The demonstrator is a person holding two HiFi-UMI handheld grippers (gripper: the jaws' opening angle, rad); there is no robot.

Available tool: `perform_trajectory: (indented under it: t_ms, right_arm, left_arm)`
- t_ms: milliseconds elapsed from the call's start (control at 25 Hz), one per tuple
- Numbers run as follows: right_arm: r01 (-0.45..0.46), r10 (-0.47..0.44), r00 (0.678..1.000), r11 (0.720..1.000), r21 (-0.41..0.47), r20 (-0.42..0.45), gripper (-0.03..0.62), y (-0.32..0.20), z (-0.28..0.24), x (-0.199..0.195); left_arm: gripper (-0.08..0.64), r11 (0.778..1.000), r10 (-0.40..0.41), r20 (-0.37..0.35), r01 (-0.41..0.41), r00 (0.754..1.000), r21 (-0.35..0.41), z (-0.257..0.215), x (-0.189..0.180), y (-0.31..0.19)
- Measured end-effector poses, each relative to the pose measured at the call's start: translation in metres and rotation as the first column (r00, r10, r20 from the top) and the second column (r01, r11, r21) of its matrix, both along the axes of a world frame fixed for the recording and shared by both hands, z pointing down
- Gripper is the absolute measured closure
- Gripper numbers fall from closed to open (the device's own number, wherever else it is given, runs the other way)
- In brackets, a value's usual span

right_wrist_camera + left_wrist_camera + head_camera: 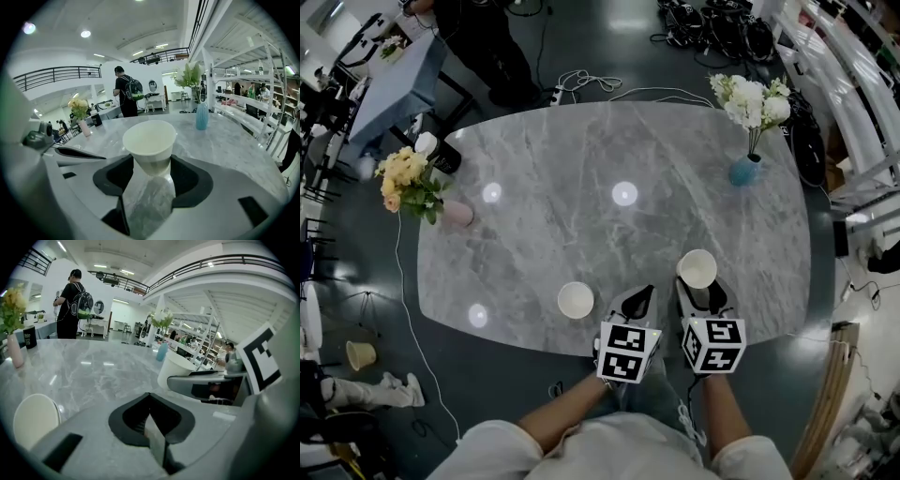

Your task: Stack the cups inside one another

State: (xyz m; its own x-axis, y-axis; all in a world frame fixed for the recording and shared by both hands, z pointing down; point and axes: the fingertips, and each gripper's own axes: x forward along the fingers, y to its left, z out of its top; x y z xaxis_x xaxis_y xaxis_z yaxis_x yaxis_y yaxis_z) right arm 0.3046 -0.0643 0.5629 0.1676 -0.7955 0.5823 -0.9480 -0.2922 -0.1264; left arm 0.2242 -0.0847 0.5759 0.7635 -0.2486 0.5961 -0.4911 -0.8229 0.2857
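Note:
Two cream paper cups stand near the front edge of the grey marble table (pixel 581 169). One cup (pixel 576 300) sits open side up just left of my left gripper (pixel 645 292); it shows at the lower left in the left gripper view as the cup (pixel 35 420). That left gripper (pixel 150 397) is shut with nothing in it. The other cup (pixel 697 269) is upright between the jaws of my right gripper (pixel 701 286). In the right gripper view the pads of the right gripper (pixel 150 161) press both sides of the cup (pixel 149 145) near its base.
White flowers in a blue vase (pixel 745 169) stand at the back right, yellow flowers in a pink vase (pixel 455 213) at the left, with a black container (pixel 445 157) behind them. A person (pixel 487 37) stands beyond the far edge. Another cup (pixel 360 354) lies on the floor.

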Motion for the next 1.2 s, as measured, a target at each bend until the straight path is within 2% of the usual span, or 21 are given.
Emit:
perform_trajectory:
  t_ms: [160, 320, 600, 920, 1200]
  right_arm:
    - [0.022, -0.021, 1.0, 1.0, 0.02, -0.013, 0.368, -0.01, -0.019, -0.007]
    - [0.042, -0.042, 0.999, 0.998, 0.038, -0.025, 0.368, -0.021, -0.035, -0.008]
    - [0.084, -0.08, 0.995, 0.993, 0.082, -0.054, 0.368, -0.042, -0.065, -0.022]
    - [0.174, -0.168, 0.984, 0.979, 0.11, -0.066, 0.368, -0.065, -0.086, -0.058]
    - [0.26, -0.253, 0.965, 0.959, 0.117, -0.066, 0.368, -0.084, -0.092, -0.106]
  left_arm:
    - [0.565, 1.0, -0.026, -0.036, 0.026, 0.999, 0.009, -0.02, -0.002, -0.01]
    - [0.565, 0.996, -0.09, -0.089, 0.092, 0.992, 0.014, -0.043, -0.004, -0.029]
    - [0.565, 0.982, -0.174, -0.147, 0.184, 0.974, 0.052, -0.072, -0.031, -0.054]
    - [0.565, 0.949, -0.289, -0.2, 0.307, 0.936, 0.067, -0.095, -0.074, -0.076]
    - [0.565, 0.901, -0.404, -0.207, 0.426, 0.891, 0.076, -0.101, -0.136, -0.096]
